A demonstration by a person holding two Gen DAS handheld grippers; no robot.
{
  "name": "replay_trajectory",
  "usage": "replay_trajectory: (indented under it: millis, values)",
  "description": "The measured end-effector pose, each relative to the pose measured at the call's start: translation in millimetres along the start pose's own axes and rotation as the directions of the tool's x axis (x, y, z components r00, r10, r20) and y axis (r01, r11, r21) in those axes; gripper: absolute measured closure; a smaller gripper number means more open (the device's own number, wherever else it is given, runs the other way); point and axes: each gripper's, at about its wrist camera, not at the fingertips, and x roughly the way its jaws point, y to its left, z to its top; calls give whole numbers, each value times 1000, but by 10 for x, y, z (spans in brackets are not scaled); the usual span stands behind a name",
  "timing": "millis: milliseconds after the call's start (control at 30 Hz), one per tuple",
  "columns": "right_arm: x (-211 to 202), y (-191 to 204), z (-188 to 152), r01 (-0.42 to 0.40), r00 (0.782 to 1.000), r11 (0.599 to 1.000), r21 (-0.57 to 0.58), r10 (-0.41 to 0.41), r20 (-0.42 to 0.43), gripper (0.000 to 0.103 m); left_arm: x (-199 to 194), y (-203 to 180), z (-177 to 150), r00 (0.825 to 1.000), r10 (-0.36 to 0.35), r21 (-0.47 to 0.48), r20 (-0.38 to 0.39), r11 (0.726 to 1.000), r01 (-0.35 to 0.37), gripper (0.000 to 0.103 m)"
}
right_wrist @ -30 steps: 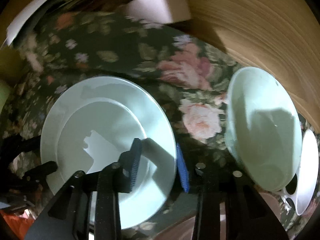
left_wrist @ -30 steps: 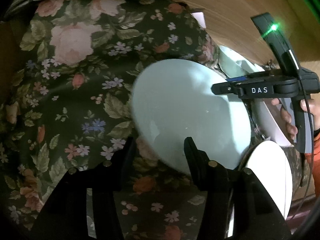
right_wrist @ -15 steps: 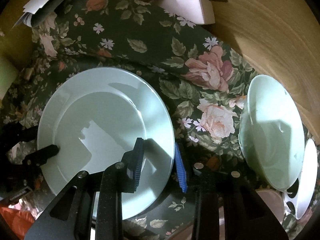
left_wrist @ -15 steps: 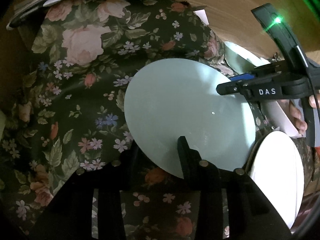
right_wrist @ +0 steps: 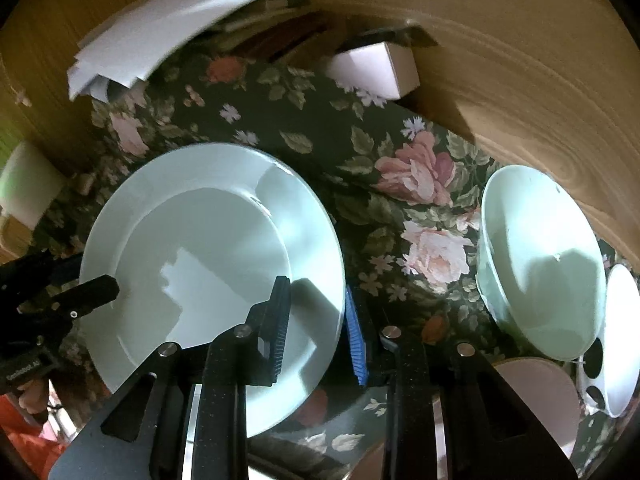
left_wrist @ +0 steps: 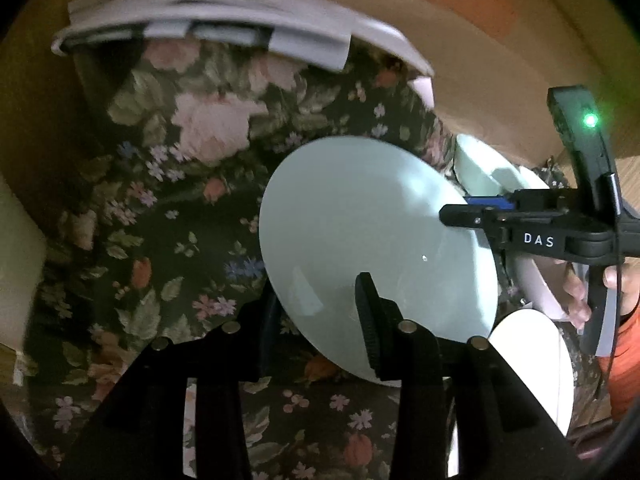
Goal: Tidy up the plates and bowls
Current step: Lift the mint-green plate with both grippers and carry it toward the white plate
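A pale green plate [left_wrist: 372, 248] [right_wrist: 208, 264] is held above the floral tablecloth [left_wrist: 152, 216] by both grippers. My left gripper [left_wrist: 320, 320] grips its near rim, one finger above and one below. My right gripper [right_wrist: 316, 324] grips the opposite rim the same way, and shows in the left wrist view [left_wrist: 472, 212]. A pale green bowl [right_wrist: 540, 260] sits on the cloth to the right.
A white plate [left_wrist: 532, 364] lies at the lower right. A white dish [right_wrist: 620, 340] stands past the bowl. White papers [right_wrist: 168, 28] and a white box [right_wrist: 376, 68] sit at the back. A wooden wall [right_wrist: 520, 80] curves around the right.
The plate has risen off the cloth and tilted, carried by both grippers. Both views have pulled back, so the papers at the back show more.
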Motion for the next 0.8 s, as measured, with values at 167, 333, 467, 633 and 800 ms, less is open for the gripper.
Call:
replay_trajectory:
  millis: [167, 333, 467, 633, 800]
  values:
    - [-198, 67, -10, -6, 999, 1000, 13, 6, 46, 79, -175, 19, -1, 999, -6, 6, 32, 1000, 6, 66]
    - [-373, 26, -116, -7, 996, 1000, 26, 5, 92, 80, -264, -50, -20, 999, -17, 9, 47, 1000, 16, 66]
    - [-470, 1, -206, 4, 992, 1000, 31, -8, 125, 80, -345, -102, -42, 998, -23, 19, 59, 1000, 22, 66]
    - [-648, 5, -332, 8, 988, 999, 45, -14, 151, 80, -425, -173, -95, 997, -29, 30, 69, 999, 27, 66]
    - [-731, 55, -462, 37, 985, 998, 42, -43, 167, 80, -504, -251, -164, 997, -33, 46, 76, 999, 30, 66]
